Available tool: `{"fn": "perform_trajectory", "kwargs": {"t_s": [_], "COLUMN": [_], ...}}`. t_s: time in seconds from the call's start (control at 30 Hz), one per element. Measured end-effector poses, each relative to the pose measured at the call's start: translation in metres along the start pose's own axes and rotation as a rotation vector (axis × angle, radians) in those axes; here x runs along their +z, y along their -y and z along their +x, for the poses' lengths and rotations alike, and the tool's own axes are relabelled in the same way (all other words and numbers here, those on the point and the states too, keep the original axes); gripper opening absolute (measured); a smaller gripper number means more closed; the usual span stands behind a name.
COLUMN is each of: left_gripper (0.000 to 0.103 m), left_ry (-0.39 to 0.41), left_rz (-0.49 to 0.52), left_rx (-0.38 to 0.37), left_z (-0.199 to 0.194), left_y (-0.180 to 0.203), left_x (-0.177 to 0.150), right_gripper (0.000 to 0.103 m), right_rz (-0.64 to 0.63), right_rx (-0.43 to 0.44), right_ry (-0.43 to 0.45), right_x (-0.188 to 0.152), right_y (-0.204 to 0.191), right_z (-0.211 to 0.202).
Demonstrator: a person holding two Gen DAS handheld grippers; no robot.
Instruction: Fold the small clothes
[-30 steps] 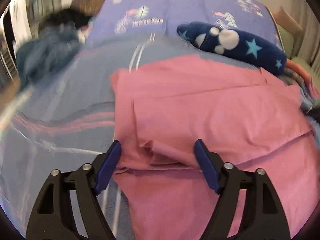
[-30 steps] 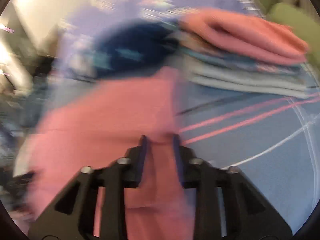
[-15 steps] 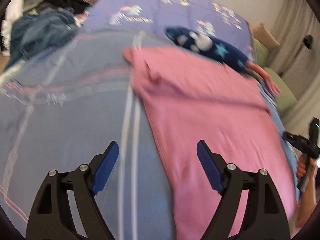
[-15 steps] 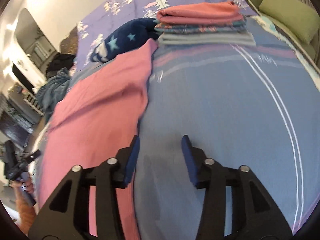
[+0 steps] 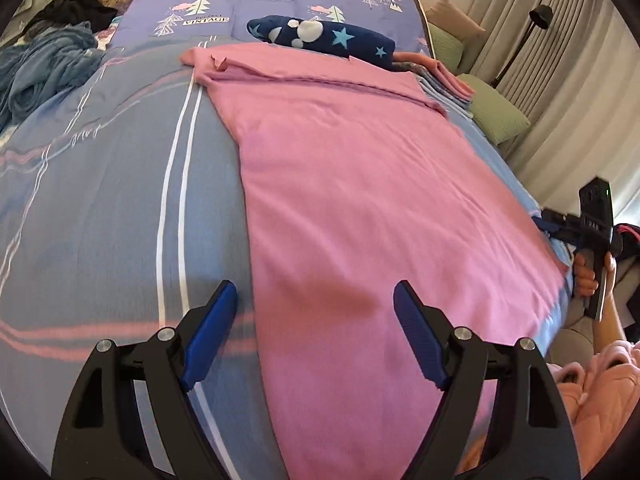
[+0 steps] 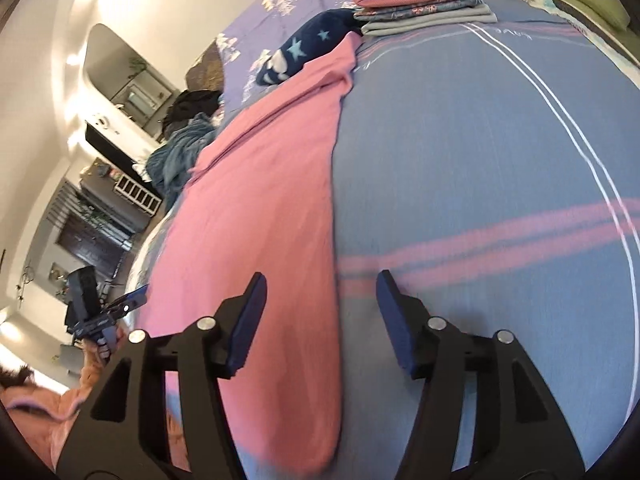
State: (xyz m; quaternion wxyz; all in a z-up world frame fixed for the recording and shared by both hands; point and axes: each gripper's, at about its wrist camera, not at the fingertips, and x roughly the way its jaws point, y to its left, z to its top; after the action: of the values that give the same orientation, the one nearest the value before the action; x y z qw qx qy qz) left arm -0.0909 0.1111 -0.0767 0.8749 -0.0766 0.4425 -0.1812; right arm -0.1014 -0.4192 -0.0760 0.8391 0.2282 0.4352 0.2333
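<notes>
Now the pink garment (image 5: 360, 200) lies flat on the bed (image 5: 100, 200), unfolded beside a far folded stack (image 6: 424, 8); left gripper (image 5: 316, 332) gapes empty, right gripper (image 6: 320, 320) is opening, also empty.

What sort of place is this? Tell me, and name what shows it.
Most likely a home bedroom: a bed with a striped blue cover, curtains beside it, and a stack of folded clothes next to a pink garment spread flat.
</notes>
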Motion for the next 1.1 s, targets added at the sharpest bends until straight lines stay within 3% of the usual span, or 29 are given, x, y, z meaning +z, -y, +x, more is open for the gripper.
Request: {"fn": "perform_trajectory", "kwargs": {"t_s": [0.13, 0.27, 0.4, 0.47, 0.53, 0.57, 0.6, 0.63, 0.67, 0.7, 0.83, 1.1], "left_gripper": [0.081, 0.081, 0.081, 0.075, 0.056, 0.049, 0.035, 0.02, 0.013, 0.004, 0.003, 0.002], "left_ry": [-0.005, -0.004, 0.02, 0.036, 0.037, 0.039, 0.043, 0.046, 0.05, 0.056, 0.103, 0.246], "left_rz": [-0.014, -0.01, -0.047, -0.058, -0.07, -0.077, -0.097, -0.12, -0.155, -0.224, -0.347, -0.235], "left_rx": [-0.083, -0.119, -0.118, -0.123, -0.099, -0.082, -0.053, -0.04, -0.037, -0.057, -0.127, -0.098], "left_z": [-0.017, -0.028, -0.024, -0.021, -0.017, -0.017, -0.019, -0.02, -0.022, -0.024, -0.035, -0.089], "left_y": [0.003, 0.009, 0.012, 0.016, 0.018, 0.018, 0.016, 0.012, 0.006, -0.004, -0.019, 0.014], "left_x": [-0.023, -0.043, -0.046, -0.042, -0.039, -0.039, -0.04, -0.04, -0.04, -0.043, -0.05, -0.033], "right_gripper": [0.066, 0.066, 0.069, 0.068, 0.059, 0.043, 0.024, 0.018, 0.009, 0.009, 0.008, 0.007], "right_rz": [0.008, 0.01, 0.048, 0.052, 0.056, 0.075, 0.096, 0.13, 0.159, 0.185, 0.234, 0.2], "right_rx": [0.041, 0.066, 0.095, 0.106, 0.117, 0.13, 0.147, 0.166, 0.171, 0.184, 0.25, 0.395], "right_ry": [-0.01, -0.028, -0.023, -0.028, -0.052, -0.071, -0.089, -0.108, -0.111, -0.102, -0.013, 0.148], "right_x": [-0.03, -0.053, -0.051, -0.044, -0.037, -0.036, -0.036, -0.038, -0.038, -0.039, -0.037, -0.014], "right_y": [-0.002, -0.004, -0.002, -0.005, -0.009, -0.009, -0.006, -0.002, 0.003, 0.008, 0.013, -0.009], "right_z": [-0.02, -0.034, -0.026, -0.019, -0.012, -0.009, -0.006, -0.002, 0.0, 0.001, -0.012, -0.048]}}
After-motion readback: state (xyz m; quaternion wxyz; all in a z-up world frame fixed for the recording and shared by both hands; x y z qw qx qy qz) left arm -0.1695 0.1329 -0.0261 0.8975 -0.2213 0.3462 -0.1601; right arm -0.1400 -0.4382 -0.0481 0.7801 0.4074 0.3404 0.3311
